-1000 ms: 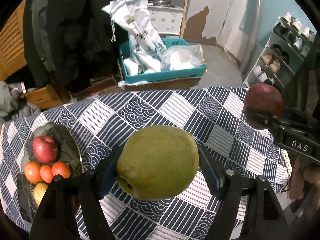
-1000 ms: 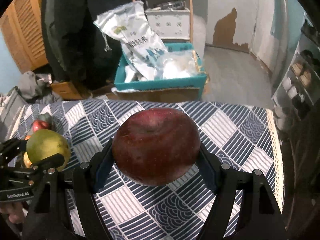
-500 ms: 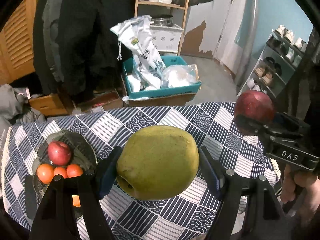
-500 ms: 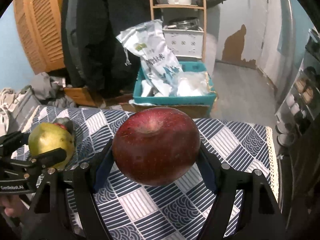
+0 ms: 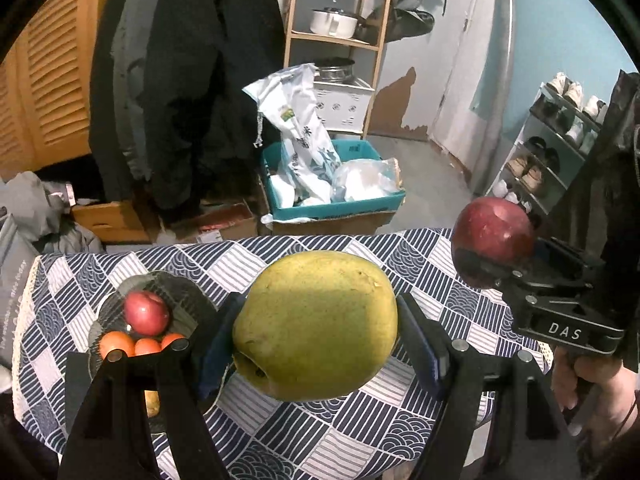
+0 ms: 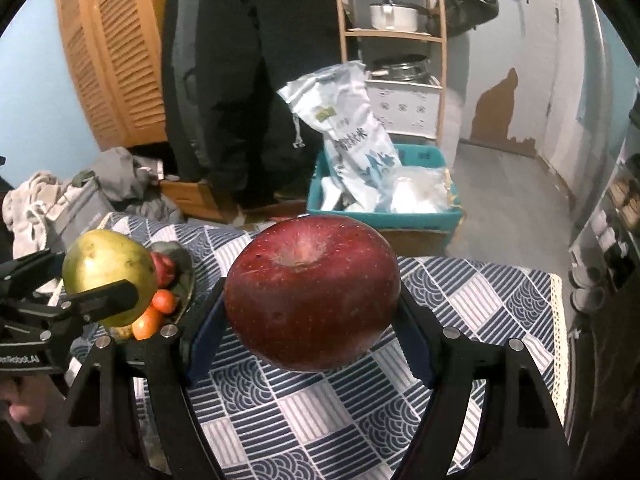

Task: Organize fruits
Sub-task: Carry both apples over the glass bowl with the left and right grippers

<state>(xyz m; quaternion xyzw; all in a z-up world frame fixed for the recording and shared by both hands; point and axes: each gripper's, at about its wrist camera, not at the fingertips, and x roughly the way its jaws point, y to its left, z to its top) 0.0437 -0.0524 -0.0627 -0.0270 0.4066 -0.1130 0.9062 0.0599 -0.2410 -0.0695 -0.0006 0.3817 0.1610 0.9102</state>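
Note:
My left gripper [image 5: 318, 332] is shut on a large green pear [image 5: 316, 324] and holds it well above the table. My right gripper [image 6: 310, 300] is shut on a dark red apple [image 6: 312, 292], also held high. In the left wrist view the apple [image 5: 494, 246] shows at the right; in the right wrist view the pear [image 6: 108, 276] shows at the left. A dark glass bowl [image 5: 188, 296] at the table's left holds a red apple [image 5: 146, 312], small oranges [image 5: 118, 344] and a yellowish fruit, partly hidden behind my left finger.
The table has a blue and white patterned cloth [image 6: 460, 320]. Behind it on the floor stands a teal box [image 5: 340, 204] with plastic bags, cardboard boxes, a wooden shelf and hanging dark coats. A shoe rack [image 5: 560, 140] stands at the right.
Both grippers have risen and pulled back from the table with their fruit still held. The bowl and tabletop now sit lower and farther in both views.

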